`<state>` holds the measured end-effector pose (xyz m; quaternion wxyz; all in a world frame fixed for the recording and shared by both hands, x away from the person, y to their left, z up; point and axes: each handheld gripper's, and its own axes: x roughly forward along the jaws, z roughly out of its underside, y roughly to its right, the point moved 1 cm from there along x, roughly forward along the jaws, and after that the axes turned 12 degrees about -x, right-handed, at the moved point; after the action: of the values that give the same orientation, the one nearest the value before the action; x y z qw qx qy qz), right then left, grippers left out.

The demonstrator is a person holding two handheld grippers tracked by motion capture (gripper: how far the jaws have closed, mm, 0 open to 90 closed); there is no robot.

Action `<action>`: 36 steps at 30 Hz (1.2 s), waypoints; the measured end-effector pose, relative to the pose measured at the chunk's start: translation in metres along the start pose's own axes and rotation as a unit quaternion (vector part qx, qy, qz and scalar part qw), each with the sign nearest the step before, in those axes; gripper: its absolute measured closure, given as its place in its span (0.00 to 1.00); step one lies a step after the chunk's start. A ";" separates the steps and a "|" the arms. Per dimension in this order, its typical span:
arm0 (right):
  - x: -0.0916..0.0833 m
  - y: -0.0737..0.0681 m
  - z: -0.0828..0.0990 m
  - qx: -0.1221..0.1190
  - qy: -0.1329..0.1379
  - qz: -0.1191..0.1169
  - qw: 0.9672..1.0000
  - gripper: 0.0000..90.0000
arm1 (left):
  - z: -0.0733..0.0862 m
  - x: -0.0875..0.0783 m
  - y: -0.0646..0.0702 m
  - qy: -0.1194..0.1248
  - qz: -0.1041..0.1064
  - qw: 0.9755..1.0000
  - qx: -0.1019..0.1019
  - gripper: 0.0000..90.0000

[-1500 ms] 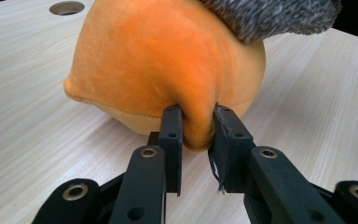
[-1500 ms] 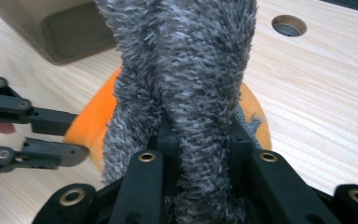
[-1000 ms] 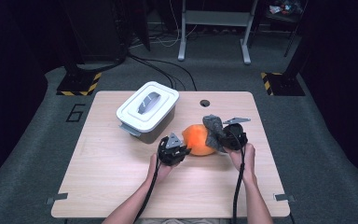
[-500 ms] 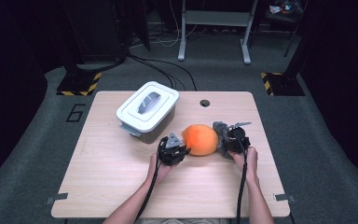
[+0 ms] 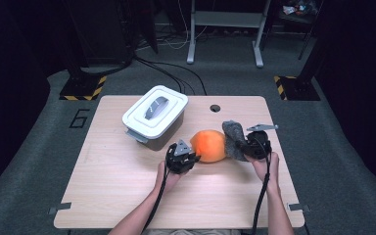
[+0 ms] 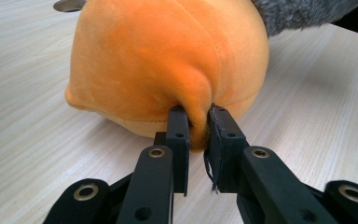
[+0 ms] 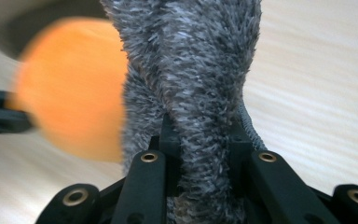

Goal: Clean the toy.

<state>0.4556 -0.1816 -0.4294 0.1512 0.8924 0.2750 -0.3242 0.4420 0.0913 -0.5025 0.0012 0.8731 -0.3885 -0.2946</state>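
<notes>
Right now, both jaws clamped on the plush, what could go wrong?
1. The left gripper pinches only a small fold of the orange plush; a pull could slip it free.
2. The right gripper grips the grey furry part; pulling the two apart may strain the seam where grey meets orange.
3. The white lidded box sits close behind the left gripper; a slip could knock it.

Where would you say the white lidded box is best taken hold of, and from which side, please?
Probably by the grey handle lying across the lid of the white lidded box, coming straight down from above: the box stands upright on the table with its lid on. Both grippers are busy now, the left gripper pinching the orange plush and the right gripper the grey fuzzy piece.
</notes>
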 end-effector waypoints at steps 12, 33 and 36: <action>0.001 -0.034 -0.037 -0.016 0.050 -0.073 0.996 0.83 | 0.000 0.000 -0.001 -0.007 0.003 1.000 0.005 0.88; 0.031 -0.036 -0.032 -0.035 -0.004 0.005 0.999 0.82 | 0.001 0.000 -0.003 -0.011 0.005 1.000 0.003 0.88; 0.031 -0.025 -0.024 -0.021 -0.008 0.014 1.000 0.82 | 0.001 0.001 -0.003 -0.009 0.005 1.000 0.001 0.88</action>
<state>0.4722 -0.1386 -0.4340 0.1765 0.8902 0.2677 -0.3236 0.4436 0.0928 -0.5047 -0.0014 0.8684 -0.3931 -0.3024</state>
